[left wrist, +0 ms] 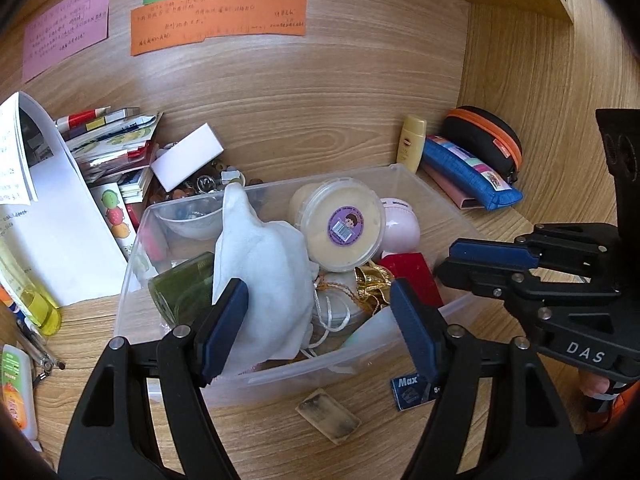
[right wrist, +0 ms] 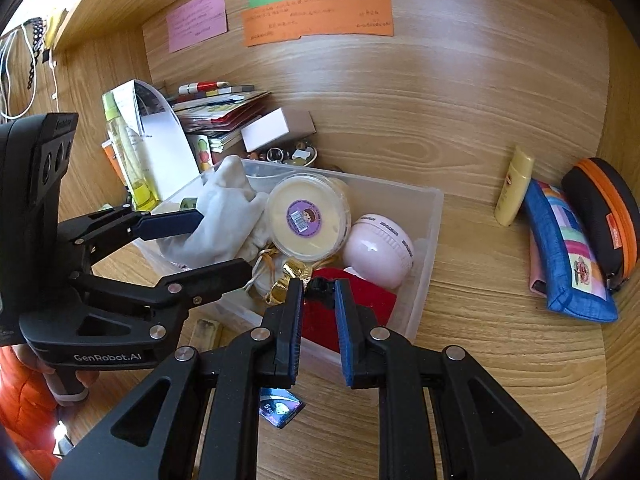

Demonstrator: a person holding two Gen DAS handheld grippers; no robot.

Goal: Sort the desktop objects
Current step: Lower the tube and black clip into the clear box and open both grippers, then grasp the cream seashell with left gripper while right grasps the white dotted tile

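Observation:
A clear plastic bin (left wrist: pixel 404 178) (right wrist: pixel 428 240) on the wooden desk holds a white cloth (left wrist: pixel 264 264) (right wrist: pixel 218 216), a round lidded tub (left wrist: pixel 342 226) (right wrist: pixel 306 216), a pink ball-shaped item (left wrist: pixel 400 226) (right wrist: pixel 378 250), a red box (left wrist: pixel 414 276) (right wrist: pixel 372 304), gold ribbon (left wrist: pixel 370 284) and a green jar (left wrist: pixel 186 288). My left gripper (left wrist: pixel 320 300) (right wrist: pixel 224 240) is open over the bin's near side, its fingers either side of the cloth. My right gripper (right wrist: pixel 318 292) (left wrist: pixel 448 258) is nearly closed on a small dark object at the red box's edge.
A blue pouch (right wrist: pixel 564 248), an orange-zip black case (right wrist: pixel 608 216) and a yellow tube (right wrist: pixel 514 188) lie right of the bin. Books, papers and a white box (left wrist: pixel 188 156) pile at the left. A small Max box (left wrist: pixel 410 392) and a worn block (left wrist: pixel 330 416) lie in front.

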